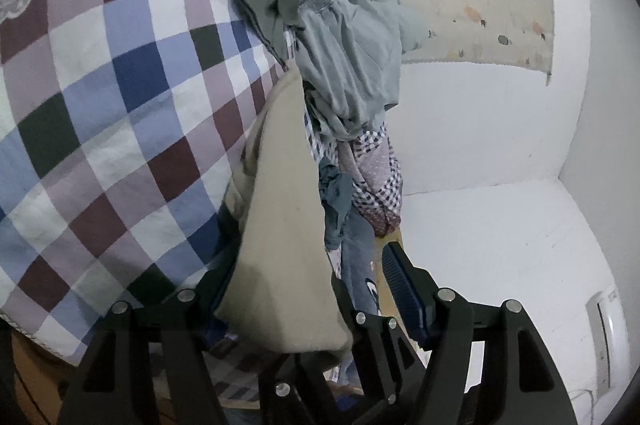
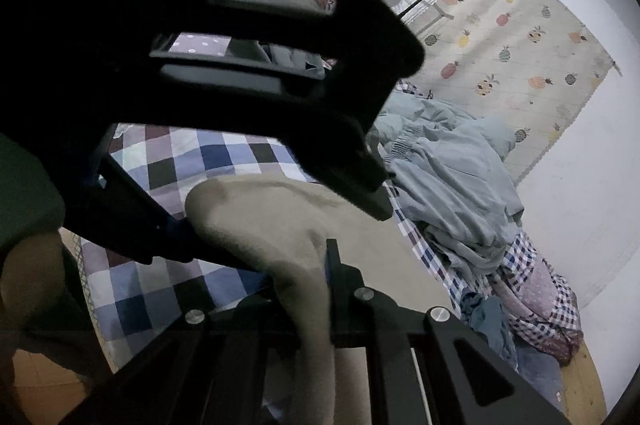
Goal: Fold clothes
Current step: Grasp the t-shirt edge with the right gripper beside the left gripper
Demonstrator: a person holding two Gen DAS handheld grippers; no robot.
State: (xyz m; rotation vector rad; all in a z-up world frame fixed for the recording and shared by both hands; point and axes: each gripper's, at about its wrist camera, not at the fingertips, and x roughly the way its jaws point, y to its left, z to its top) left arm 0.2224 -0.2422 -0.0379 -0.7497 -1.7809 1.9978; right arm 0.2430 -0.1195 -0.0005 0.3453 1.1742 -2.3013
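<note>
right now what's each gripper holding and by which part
Both hold the beige garment: the right gripper pinches a bunched fold; the left gripper has cloth between its fingers, closure unclear.

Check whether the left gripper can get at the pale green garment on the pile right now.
Probably not yet. The left gripper has the beige garment draped between its fingers, and that cloth lies between it and the pale green garment further along the pile.
</note>
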